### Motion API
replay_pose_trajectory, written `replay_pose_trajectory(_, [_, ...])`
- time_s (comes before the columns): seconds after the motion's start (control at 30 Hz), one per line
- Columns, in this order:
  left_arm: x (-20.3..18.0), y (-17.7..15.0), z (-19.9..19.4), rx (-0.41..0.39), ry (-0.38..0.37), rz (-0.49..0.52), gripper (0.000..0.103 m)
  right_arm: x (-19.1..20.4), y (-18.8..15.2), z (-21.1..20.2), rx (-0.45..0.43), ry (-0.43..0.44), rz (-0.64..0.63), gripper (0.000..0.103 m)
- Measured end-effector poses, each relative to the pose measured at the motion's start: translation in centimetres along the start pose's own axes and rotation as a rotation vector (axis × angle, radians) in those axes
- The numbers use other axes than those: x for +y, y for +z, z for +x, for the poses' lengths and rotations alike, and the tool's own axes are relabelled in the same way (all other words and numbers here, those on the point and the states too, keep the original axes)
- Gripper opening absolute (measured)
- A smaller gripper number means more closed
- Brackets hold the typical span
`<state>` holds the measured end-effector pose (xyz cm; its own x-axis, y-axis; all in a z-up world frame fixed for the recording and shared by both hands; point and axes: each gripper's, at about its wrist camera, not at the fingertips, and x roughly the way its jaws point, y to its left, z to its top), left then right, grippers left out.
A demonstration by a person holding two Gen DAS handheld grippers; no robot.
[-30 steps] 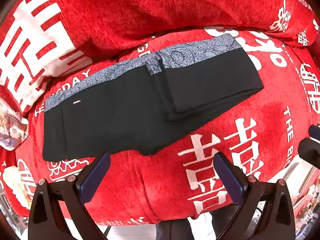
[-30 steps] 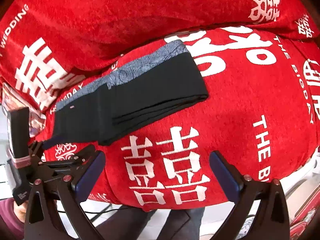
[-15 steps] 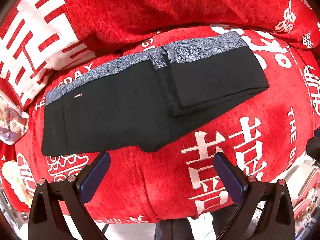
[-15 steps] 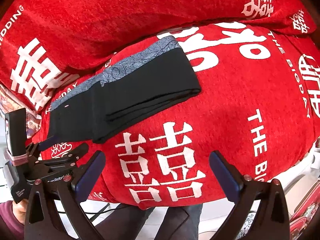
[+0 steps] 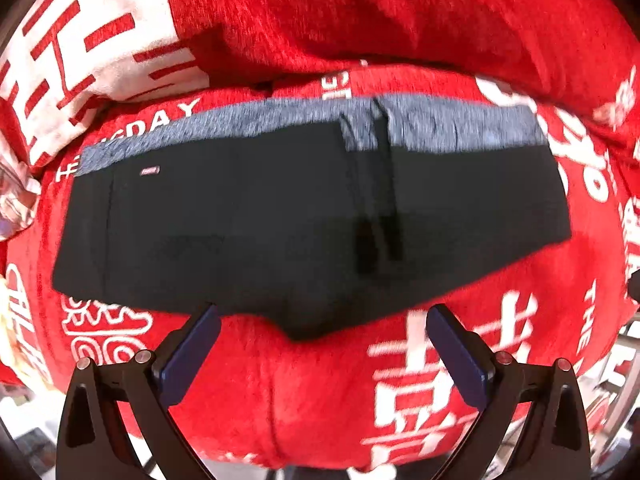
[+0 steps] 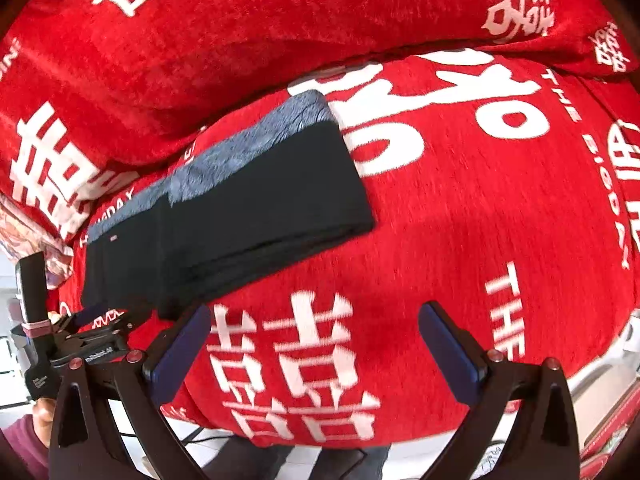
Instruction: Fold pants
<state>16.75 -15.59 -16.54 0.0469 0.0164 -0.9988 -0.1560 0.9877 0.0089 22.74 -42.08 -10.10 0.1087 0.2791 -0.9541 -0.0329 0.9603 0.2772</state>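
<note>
Red blanket (image 5: 320, 380): 1 pants (image 5: 280, 220), seemingly folded.

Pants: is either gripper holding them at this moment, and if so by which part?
Nothing is held. The left gripper and right gripper are both open and empty, short of the pants lying on the red blanket.

A red sofa cover (image 6: 460, 216) with white lettering spans seat and backrest (image 6: 240, 32).
</note>
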Motion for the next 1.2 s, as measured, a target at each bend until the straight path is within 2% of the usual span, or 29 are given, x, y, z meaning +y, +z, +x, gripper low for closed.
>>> replay_pose_trajectory(0.13, [-0.5, 2.1, 0.2, -0.064, -0.034, -0.023, 0.103, -1.1, 3.0, 1.1, -0.032, 0.053, 0.02, 0.102])
replay_pose_trajectory(0.17, [-0.9, 2.7, 0.3, -0.083, -0.046, -0.026, 0.103, -1.2, 3.8, 1.2, -0.049, 0.063, 0.022, 0.095])
replay_pose_trajectory(0.23, [-1.5, 3.7, 0.7, -0.105, -0.06, -0.022, 0.103, -1.6, 5.6, 2.0, -0.075, 0.091, 0.012, 0.065])
replay_pose_trajectory(0.27, [-2.0, 4.3, 0.9, -0.115, -0.063, -0.013, 0.103, -1.8, 6.5, 2.6, -0.078, 0.098, 0.006, 0.039])
replay_pose_trajectory(0.3, [-2.4, 4.8, 1.2, -0.121, -0.06, -0.007, 0.103, -1.8, 7.4, 3.4, -0.073, 0.097, 0.003, 0.034])
replay_pose_trajectory(0.57, [-6.7, 8.6, 2.2, -0.212, -0.079, 0.033, 0.103, -1.0, 12.0, 7.3, -0.075, 0.152, -0.029, 0.032])
replay_pose_trajectory(0.63, [-7.2, 9.1, 3.6, -0.214, -0.057, 0.039, 0.103, -0.7, 13.2, 8.3, -0.076, 0.164, -0.037, 0.032])
replay_pose_trajectory(0.7, [-7.0, 9.0, 5.9, -0.172, 0.004, 0.04, 0.103, -0.5, 14.0, 9.9, -0.055, 0.176, -0.044, 0.032])
replay_pose_trajectory(0.77, [-6.2, 8.1, 8.4, -0.086, 0.03, 0.028, 0.103, -0.5, 13.7, 11.8, -0.015, 0.177, -0.031, 0.032])
replay_pose_trajectory(0.8, [-5.6, 7.4, 9.0, -0.064, -0.008, 0.009, 0.103, -0.6, 13.1, 12.8, 0.014, 0.19, -0.02, 0.032])
replay_pose_trajectory(0.83, [-4.6, 6.6, 9.0, -0.076, -0.058, -0.034, 0.103, -0.7, 12.4, 13.2, 0.017, 0.203, -0.015, 0.032])
replay_pose_trajectory(0.9, [-3.9, 5.8, 8.7, -0.065, -0.069, -0.044, 0.103, -0.6, 11.1, 12.9, -0.012, 0.215, -0.024, 0.032])
replay_pose_trajectory(1.0, [-3.3, 4.8, 7.7, -0.061, -0.039, -0.031, 0.103, -0.6, 9.9, 13.0, 0.053, 0.25, -0.006, 0.032])
replay_pose_trajectory(1.2, [-0.1, 3.0, 5.0, -0.078, 0.009, -0.054, 0.103, 0.4, 7.4, 11.5, 0.1, 0.266, -0.019, 0.034])
